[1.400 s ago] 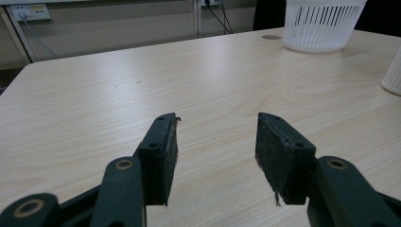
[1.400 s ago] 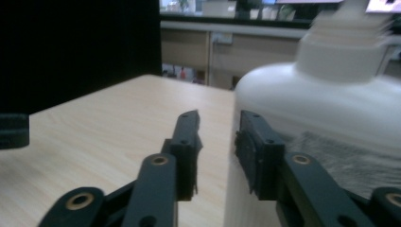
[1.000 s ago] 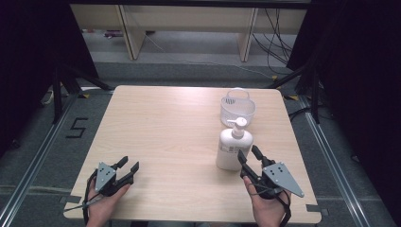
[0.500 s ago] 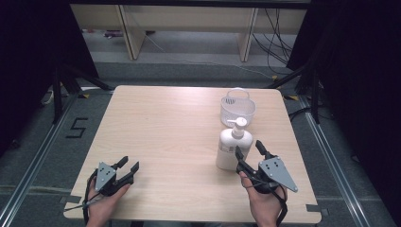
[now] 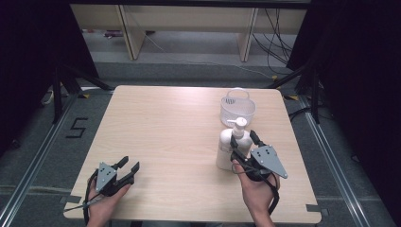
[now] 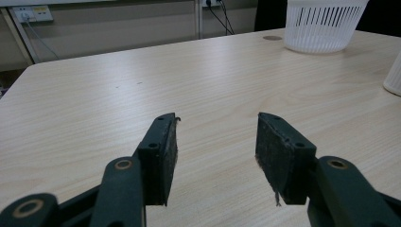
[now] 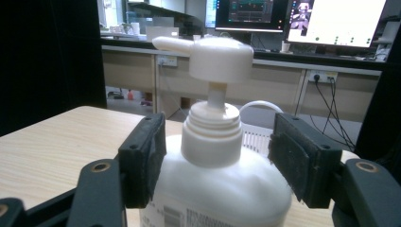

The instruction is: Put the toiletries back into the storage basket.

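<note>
White pump bottle [image 5: 230, 146] upright on bench [image 5: 170, 127], straddled by right claw [image 5: 243, 147], jaws just opened wide, not gripping. Left claw [image 5: 127, 171] open, empty, well apart.

A pale wooden table [image 5: 179, 137] with rounded corners stands on a grey floor [image 5: 42, 142]. Toward its far right side sits a white slatted basket [image 5: 237, 107]. Just nearer than that, a white pump bottle [image 5: 231, 144] stands upright on the tabletop, close to the basket but apart.
</note>
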The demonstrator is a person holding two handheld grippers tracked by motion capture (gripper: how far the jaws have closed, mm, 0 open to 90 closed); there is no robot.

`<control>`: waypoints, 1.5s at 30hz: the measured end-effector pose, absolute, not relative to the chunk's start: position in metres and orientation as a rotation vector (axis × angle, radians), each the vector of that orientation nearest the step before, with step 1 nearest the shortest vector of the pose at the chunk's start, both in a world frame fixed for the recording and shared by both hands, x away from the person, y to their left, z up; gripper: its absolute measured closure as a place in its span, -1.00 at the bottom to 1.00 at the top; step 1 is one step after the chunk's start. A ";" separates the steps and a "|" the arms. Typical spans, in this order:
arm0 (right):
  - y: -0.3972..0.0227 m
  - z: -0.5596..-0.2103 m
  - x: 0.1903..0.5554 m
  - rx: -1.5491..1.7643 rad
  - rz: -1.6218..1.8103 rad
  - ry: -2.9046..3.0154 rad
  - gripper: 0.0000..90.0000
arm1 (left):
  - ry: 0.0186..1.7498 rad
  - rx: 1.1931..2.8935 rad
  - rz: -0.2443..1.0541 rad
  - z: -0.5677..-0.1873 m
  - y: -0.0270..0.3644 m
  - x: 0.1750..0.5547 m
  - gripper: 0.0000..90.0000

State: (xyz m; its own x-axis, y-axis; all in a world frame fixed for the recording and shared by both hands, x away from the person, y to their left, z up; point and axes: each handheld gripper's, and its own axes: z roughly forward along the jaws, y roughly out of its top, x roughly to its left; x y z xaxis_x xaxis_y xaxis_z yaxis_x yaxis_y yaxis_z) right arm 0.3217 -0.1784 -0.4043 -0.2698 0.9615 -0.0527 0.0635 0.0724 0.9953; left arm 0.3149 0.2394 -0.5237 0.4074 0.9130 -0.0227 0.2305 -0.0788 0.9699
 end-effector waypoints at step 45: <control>-0.160 -0.385 0.341 1.181 1.320 1.407 0.33 | 1.041 1.570 0.778 -0.524 0.240 0.315 0.07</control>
